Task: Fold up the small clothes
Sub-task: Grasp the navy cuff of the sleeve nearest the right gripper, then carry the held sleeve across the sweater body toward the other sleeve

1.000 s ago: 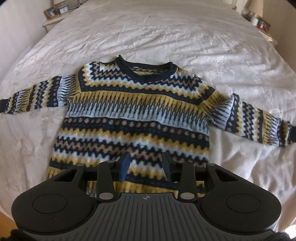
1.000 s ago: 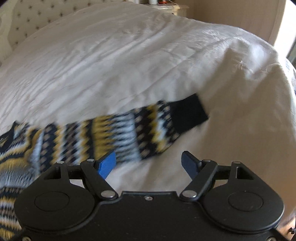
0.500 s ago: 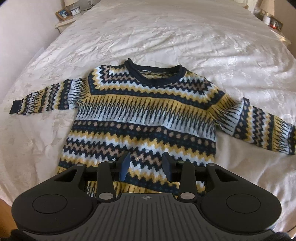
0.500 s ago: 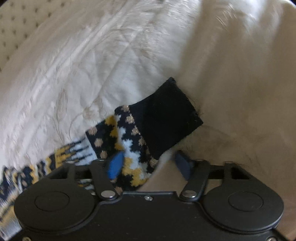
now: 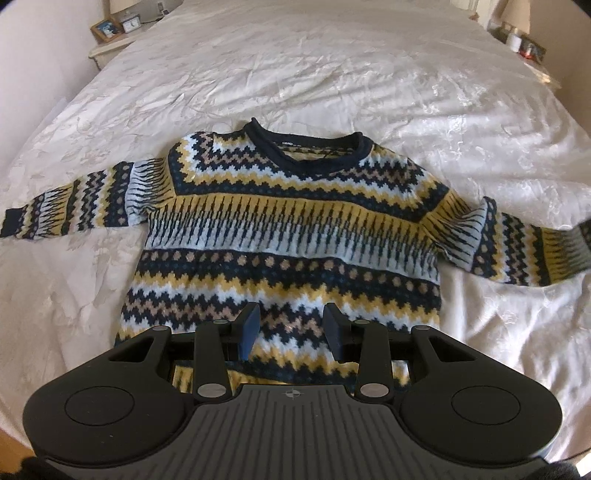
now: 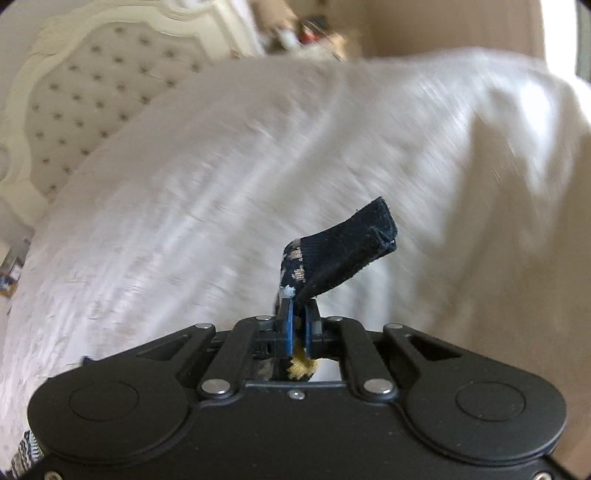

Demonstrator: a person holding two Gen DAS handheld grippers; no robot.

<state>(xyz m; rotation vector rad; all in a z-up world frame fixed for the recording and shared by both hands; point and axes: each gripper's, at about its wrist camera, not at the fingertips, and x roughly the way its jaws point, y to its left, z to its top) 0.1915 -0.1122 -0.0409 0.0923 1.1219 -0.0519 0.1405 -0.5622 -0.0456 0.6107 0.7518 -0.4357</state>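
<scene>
A small knitted sweater (image 5: 291, 236) in navy, yellow and pale blue zigzags lies flat on the white bedspread (image 5: 295, 74), neck away from me, both sleeves spread. My left gripper (image 5: 291, 328) hovers over the sweater's lower hem, its blue pads apart with nothing between them. The right sleeve (image 5: 535, 251) runs off the right edge of the left wrist view, its end lifted. In the right wrist view my right gripper (image 6: 299, 314) is shut on that sleeve near its end, and the navy cuff (image 6: 343, 251) sticks up past the fingertips, clear of the bed.
A tufted cream headboard (image 6: 92, 99) stands at the bed's far end. A bedside table with a framed picture (image 5: 107, 31) and a small clock sits at the far left; another with small items (image 5: 521, 40) is at the far right. Wooden floor shows beyond the near bed edge.
My right gripper came down over the sleeve end, closed on it and lifted the cuff off the bed. The left gripper shifted slightly over the hem, its gap unchanged.
</scene>
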